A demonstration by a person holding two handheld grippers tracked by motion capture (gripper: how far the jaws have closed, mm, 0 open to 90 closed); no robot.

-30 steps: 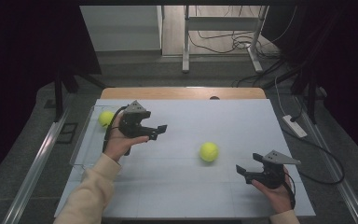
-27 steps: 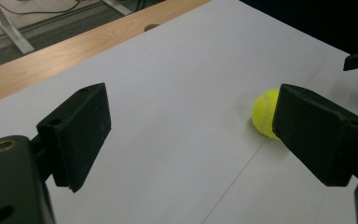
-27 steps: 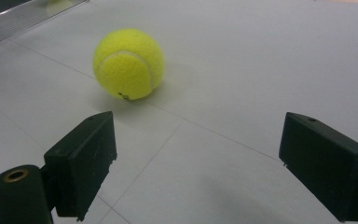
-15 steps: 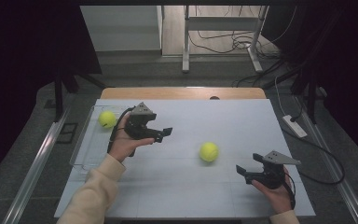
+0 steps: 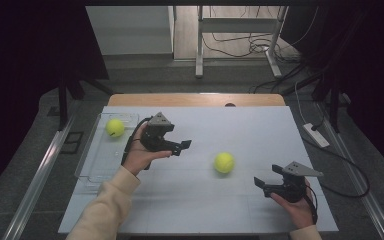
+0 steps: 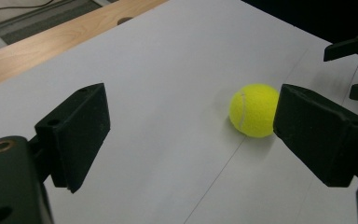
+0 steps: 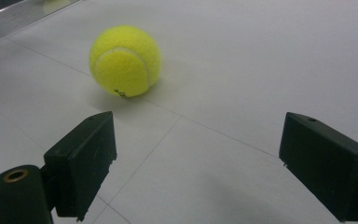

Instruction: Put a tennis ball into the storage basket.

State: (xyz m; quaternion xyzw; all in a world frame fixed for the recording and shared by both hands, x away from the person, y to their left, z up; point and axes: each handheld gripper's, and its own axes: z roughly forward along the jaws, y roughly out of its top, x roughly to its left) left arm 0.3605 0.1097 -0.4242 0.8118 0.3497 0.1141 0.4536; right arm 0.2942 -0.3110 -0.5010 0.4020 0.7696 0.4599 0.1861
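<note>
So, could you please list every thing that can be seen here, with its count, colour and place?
tennis ball in the tray: one, yellow-green, at the far end of the tray, on the table's left.
tennis ball on the table: one, yellow-green, loose near the middle, between the two grippers.
tray: one, clear, along the left edge.
table: one, white top, with a wooden strip at the far edge.
power strip: one, white, on the floor at the right.
left gripper: one, black, jaws open and empty, pointing toward the loose ball.
right gripper: one, black, jaws open and empty, near right of the table.
sleeve: one, cream, on the left arm.
</note>
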